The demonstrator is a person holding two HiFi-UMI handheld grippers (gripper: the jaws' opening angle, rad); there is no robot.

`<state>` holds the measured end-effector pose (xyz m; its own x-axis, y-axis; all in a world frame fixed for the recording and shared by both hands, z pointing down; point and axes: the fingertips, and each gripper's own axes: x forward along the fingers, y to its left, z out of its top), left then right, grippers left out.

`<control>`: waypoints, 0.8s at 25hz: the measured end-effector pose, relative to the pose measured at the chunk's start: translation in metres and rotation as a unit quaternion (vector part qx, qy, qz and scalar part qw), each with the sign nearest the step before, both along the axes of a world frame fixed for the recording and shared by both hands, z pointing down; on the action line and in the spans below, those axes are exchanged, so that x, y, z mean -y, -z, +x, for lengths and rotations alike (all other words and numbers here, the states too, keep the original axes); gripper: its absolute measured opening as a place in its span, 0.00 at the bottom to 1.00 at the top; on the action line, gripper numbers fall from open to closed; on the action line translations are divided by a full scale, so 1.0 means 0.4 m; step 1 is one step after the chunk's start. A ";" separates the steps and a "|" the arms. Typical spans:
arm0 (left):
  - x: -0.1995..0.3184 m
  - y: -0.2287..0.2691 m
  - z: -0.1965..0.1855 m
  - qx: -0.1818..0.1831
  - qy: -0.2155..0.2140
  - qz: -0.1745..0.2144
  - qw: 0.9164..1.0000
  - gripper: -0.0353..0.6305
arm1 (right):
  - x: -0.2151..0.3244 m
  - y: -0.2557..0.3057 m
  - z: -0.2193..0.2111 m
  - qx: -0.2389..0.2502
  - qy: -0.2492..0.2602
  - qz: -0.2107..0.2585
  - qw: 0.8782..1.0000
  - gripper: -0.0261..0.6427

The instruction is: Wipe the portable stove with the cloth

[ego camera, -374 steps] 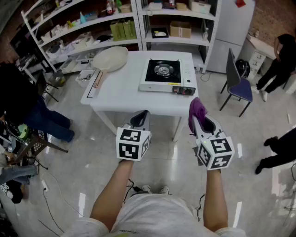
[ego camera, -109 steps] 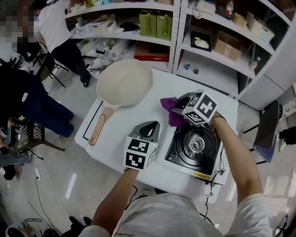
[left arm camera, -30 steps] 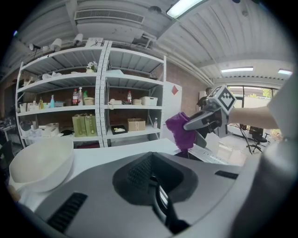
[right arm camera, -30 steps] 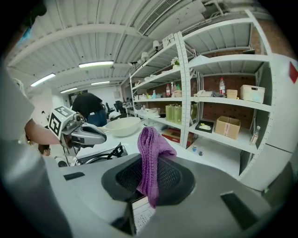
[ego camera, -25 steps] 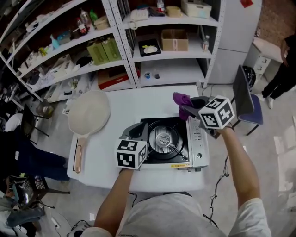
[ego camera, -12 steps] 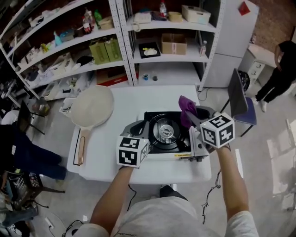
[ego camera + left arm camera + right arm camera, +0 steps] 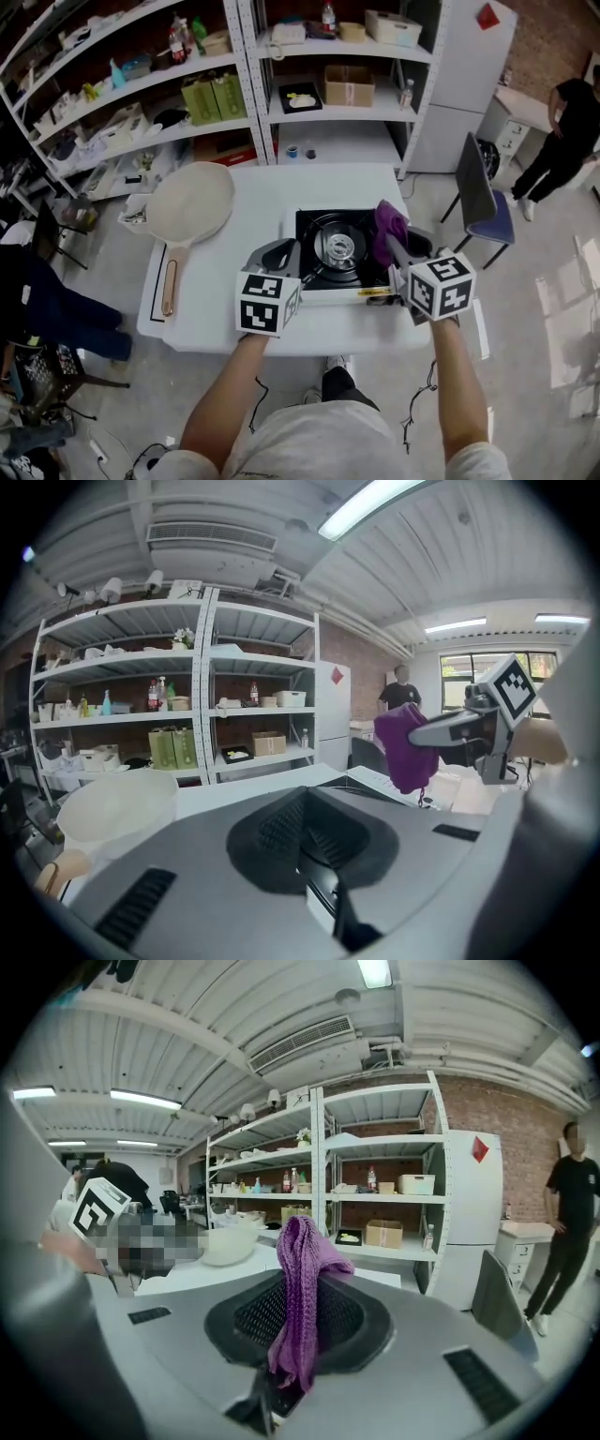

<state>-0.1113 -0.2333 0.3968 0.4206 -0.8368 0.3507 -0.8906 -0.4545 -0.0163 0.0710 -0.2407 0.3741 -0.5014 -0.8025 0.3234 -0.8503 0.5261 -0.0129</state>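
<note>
While the cloth point(image 7: 389, 228) hangs from the right gripper point(image 7: 401, 248), whose jaws are clamped on it, it lies over the right edge of the stove point(image 7: 336, 246); whether the two touch is unclear. The left gripper point(image 7: 279, 255), jaws together and empty, hovers by the stove's front left corner. The stove stands on a white table point(image 7: 225, 323), a pale pan point(image 7: 190, 202) to its left.
</note>
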 end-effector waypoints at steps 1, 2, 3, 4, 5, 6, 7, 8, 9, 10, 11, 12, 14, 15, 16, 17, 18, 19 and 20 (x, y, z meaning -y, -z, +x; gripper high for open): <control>-0.006 0.000 0.002 0.001 -0.003 0.000 1.000 0.06 | -0.006 0.000 0.004 0.003 -0.007 0.003 1.000 0.13; -0.011 -0.001 0.003 0.001 -0.005 0.001 1.000 0.06 | -0.012 0.002 0.007 0.006 -0.013 0.005 1.000 0.13; -0.017 -0.001 0.001 0.001 -0.007 0.002 1.000 0.06 | -0.018 0.002 0.007 0.010 -0.018 0.007 1.000 0.13; -0.023 -0.001 -0.001 0.001 -0.008 0.002 1.000 0.06 | -0.025 0.003 0.006 0.012 -0.020 0.008 1.000 0.13; -0.029 -0.001 -0.004 0.000 -0.009 0.003 1.000 0.06 | -0.032 0.003 0.004 0.012 -0.021 0.009 1.000 0.13; -0.034 0.000 -0.005 0.000 -0.010 0.003 1.000 0.06 | -0.038 0.004 0.003 0.011 -0.022 0.011 1.000 0.13; -0.038 0.001 -0.006 0.000 -0.011 0.004 1.000 0.06 | -0.043 0.006 0.003 0.009 -0.023 0.013 1.000 0.13; -0.041 0.001 -0.006 0.000 -0.012 0.004 1.000 0.06 | -0.046 0.009 0.003 0.009 -0.023 0.015 1.000 0.13; -0.043 0.001 -0.006 0.001 -0.012 0.004 1.000 0.06 | -0.048 0.011 0.003 0.010 -0.023 0.016 1.000 0.13; -0.044 0.000 -0.006 0.001 -0.012 0.004 1.000 0.06 | -0.050 0.013 0.003 0.011 -0.022 0.017 1.000 0.13; -0.046 -0.002 -0.008 0.001 -0.012 0.003 1.000 0.06 | -0.052 0.013 0.003 0.013 -0.022 0.018 1.000 0.13; -0.049 -0.004 -0.010 0.000 -0.012 0.003 1.000 0.06 | -0.055 0.013 0.002 0.013 -0.021 0.019 1.000 0.13; -0.054 -0.003 -0.015 0.000 -0.011 0.004 1.000 0.06 | -0.061 0.014 -0.002 0.009 -0.021 0.021 1.000 0.13; -0.057 -0.001 -0.017 -0.001 -0.011 0.005 1.000 0.06 | -0.064 0.016 -0.003 0.009 -0.020 0.021 1.000 0.13; -0.059 0.002 -0.017 -0.001 -0.010 0.005 1.000 0.06 | -0.066 0.018 -0.003 0.010 -0.020 0.021 1.000 0.13; -0.061 0.004 -0.017 -0.002 -0.010 0.005 1.000 0.06 | -0.067 0.020 -0.002 0.011 -0.020 0.021 1.000 0.13; -0.062 0.007 -0.015 -0.002 -0.010 0.005 1.000 0.06 | -0.068 0.022 0.001 0.012 -0.021 0.020 1.000 0.13; -0.063 0.008 -0.012 -0.002 -0.010 0.005 1.000 0.06 | -0.069 0.024 0.003 0.012 -0.021 0.020 1.000 0.13; -0.063 0.008 -0.011 -0.002 -0.011 0.004 1.000 0.06 | -0.069 0.025 0.004 0.012 -0.021 0.020 1.000 0.13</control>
<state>-0.1156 -0.2080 0.3934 0.4395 -0.8303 0.3426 -0.8807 -0.4734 -0.0173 0.0727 -0.2131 0.3640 -0.4745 -0.8348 0.2791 -0.8712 0.4908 -0.0131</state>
